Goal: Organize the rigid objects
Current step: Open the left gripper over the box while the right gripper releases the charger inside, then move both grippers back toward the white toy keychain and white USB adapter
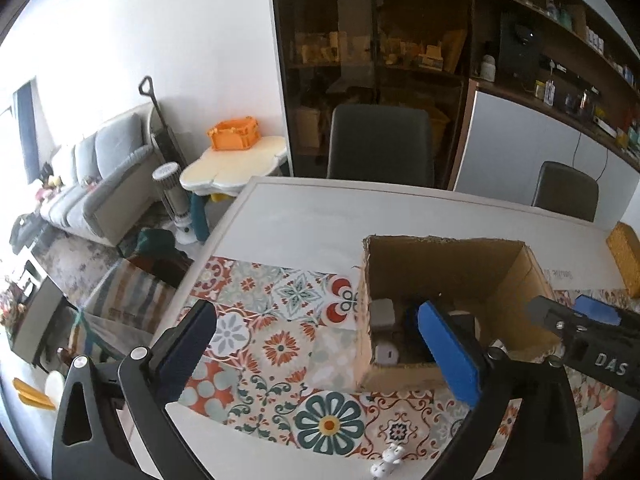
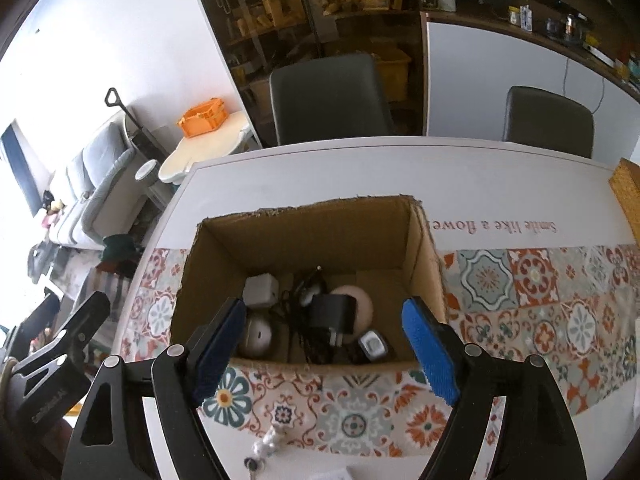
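An open cardboard box (image 2: 424, 248) stands on the patterned table mat and also shows in the left wrist view (image 1: 364, 280). Inside lie a white square adapter (image 2: 261, 289), a black charger (image 2: 331, 314) with cables, a round pinkish disc (image 2: 362, 304), a white round device (image 2: 258, 336) and a small dark gadget (image 2: 373, 345). My right gripper (image 2: 326, 346) is open and empty above the box's near edge. My left gripper (image 1: 320, 352) is open and empty to the left of the box. A small white figurine (image 2: 269, 442) with a key lies on the mat before the box.
Two dark chairs (image 2: 330, 98) stand behind the white table (image 2: 480, 168). A yellow woven block (image 2: 626, 196) sits at the table's far right. The right gripper shows at the right of the left wrist view (image 1: 576, 320). A sofa and a side table with an orange crate (image 1: 234, 134) stand at left.
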`<move>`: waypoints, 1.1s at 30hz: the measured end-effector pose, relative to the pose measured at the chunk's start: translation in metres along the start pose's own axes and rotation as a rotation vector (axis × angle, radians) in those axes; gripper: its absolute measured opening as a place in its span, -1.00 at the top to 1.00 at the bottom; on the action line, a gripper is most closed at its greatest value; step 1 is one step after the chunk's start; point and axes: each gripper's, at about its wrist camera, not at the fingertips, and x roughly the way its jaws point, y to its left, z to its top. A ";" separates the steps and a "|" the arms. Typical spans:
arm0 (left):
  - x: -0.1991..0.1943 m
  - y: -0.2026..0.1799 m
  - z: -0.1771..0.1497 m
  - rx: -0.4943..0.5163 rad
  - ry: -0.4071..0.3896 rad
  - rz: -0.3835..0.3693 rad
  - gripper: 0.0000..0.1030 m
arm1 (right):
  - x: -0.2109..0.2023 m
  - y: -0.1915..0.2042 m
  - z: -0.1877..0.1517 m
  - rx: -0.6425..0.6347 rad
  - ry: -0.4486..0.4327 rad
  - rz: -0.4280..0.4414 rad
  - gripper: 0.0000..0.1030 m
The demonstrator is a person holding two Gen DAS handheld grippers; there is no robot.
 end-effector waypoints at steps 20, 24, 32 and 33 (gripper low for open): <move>-0.042 0.011 -0.077 -0.013 0.058 -0.028 -1.00 | -0.053 0.010 -0.085 -0.072 0.008 -0.003 -0.57; -0.048 0.011 -0.093 -0.013 0.093 -0.037 -1.00 | -0.050 0.008 -0.099 -0.063 0.037 0.001 -0.57; -0.053 0.012 -0.125 -0.007 0.166 -0.044 -1.00 | -0.043 0.009 -0.133 -0.079 0.122 0.018 -0.57; -0.053 0.012 -0.130 -0.003 0.177 -0.038 -1.00 | -0.042 0.009 -0.136 -0.080 0.132 0.019 -0.57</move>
